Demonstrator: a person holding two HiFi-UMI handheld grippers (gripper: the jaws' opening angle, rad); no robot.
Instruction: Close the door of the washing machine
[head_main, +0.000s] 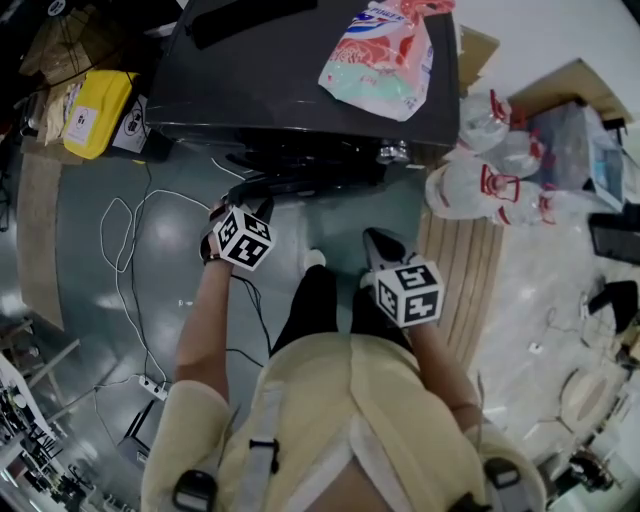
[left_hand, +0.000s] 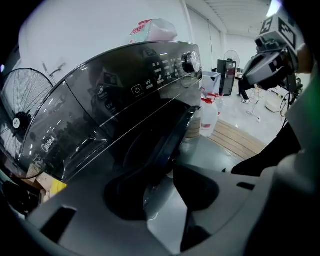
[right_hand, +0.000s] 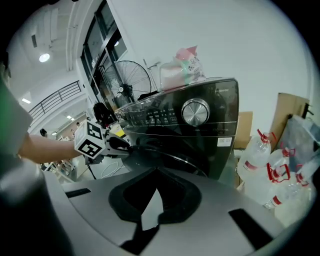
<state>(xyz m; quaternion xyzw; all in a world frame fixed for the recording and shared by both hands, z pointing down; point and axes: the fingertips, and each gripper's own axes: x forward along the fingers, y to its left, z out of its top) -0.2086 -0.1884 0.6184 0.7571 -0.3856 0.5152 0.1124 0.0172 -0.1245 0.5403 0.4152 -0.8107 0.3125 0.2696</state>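
As sighted along the left gripper, found the door of the dark front-loading washing machine standing partway out from the machine front, not yet latched. Recorded left jaws spread, with the door's rim lying in the gap just ahead of them, nearest the left-hand jaw; could not confirm whether either pad presses it. Recorded right gripper clenched on nothing, held back and to the right of the left one, short of the machine front, with the control dial ahead and above. Judged step in hand: pushing the door home. Recommend bearing on the rim's outer face rather than pinching it, pressing along the door's swing toward the machine, keeping jaw tips clear of the closing seam, and following through until flush. Advise leaving the pouch on the machine's top and the water bottles off to the right undisturbed.
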